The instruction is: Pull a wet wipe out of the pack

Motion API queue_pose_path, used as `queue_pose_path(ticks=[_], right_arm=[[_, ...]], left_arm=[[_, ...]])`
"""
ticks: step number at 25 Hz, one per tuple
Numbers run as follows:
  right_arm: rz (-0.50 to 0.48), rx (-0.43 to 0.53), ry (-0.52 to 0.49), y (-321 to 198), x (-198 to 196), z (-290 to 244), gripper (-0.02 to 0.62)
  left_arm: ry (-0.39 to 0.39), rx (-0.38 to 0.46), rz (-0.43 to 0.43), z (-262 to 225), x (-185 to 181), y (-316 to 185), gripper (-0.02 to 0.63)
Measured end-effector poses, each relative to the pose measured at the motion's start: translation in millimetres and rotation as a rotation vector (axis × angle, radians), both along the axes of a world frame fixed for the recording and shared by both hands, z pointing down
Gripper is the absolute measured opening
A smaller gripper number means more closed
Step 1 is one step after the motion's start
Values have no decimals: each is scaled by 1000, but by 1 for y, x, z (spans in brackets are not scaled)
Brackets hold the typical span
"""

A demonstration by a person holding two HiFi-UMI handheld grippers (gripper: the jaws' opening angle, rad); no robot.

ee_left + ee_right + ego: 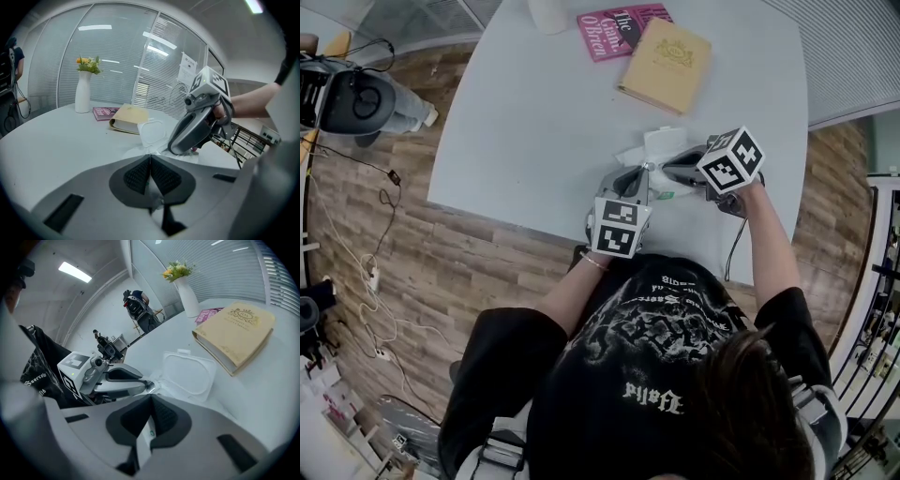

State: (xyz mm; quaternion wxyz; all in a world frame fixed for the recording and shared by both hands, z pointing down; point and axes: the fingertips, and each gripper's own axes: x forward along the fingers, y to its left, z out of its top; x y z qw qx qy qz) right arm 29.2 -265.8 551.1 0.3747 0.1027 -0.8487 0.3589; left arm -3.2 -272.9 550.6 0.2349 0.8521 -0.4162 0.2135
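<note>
A white wipe pack (661, 150) lies near the table's front edge, its flip lid (187, 373) thrown open away from me. My left gripper (643, 178) comes in from the near left, jaws shut, and its tip (151, 386) pinches the pack's crumpled wrapper. My right gripper (664, 172) reaches in from the right and points steeply down. Its jaws (150, 397) are shut at the pack's opening on a wet wipe, though the pinch itself is hidden beneath them. The two tips nearly meet over the pack.
A tan hardback book (666, 61) and a pink book (619, 28) lie at the table's (534, 131) far side. A white vase with flowers (83, 91) stands beyond them. A chair (356, 103) and cables sit on the wooden floor to the left.
</note>
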Motion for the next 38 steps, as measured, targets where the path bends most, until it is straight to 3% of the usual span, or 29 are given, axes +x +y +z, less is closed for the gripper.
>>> queue_pose_path(ticks=[7, 15, 20, 22, 25, 29, 32, 34, 36, 38], right_arm=[[144, 4, -114, -13, 7, -14, -3], [178, 55, -137, -10, 12, -23, -3], [271, 103, -293, -17, 10, -58, -3], [277, 135, -306, -21, 11, -69, -3], [264, 179, -272, -21, 13, -73, -3], [231, 249, -113, -22, 19, -52, -2], [148, 234, -5, -9, 14, -30, 166], [122, 250, 78, -6, 13, -15, 104], [125, 269, 137, -8, 14, -5, 3], [129, 246, 102, -7, 11, -9, 0]], left_arm=[[-11, -26, -6, 8, -2, -2, 8], [-5, -27, -7, 9, -1, -2, 9], [-2, -39, -13, 13, -2, -1, 9], [1, -40, -16, 12, -2, -1, 9], [6, -40, -18, 11, -1, -1, 9], [9, -39, -22, 10, -1, -1, 9], [9, -40, -22, 9, -2, 0, 9], [11, -37, -22, 7, -2, 1, 9], [13, -36, -23, 6, -2, 2, 9], [14, -36, -23, 6, -2, 2, 9]])
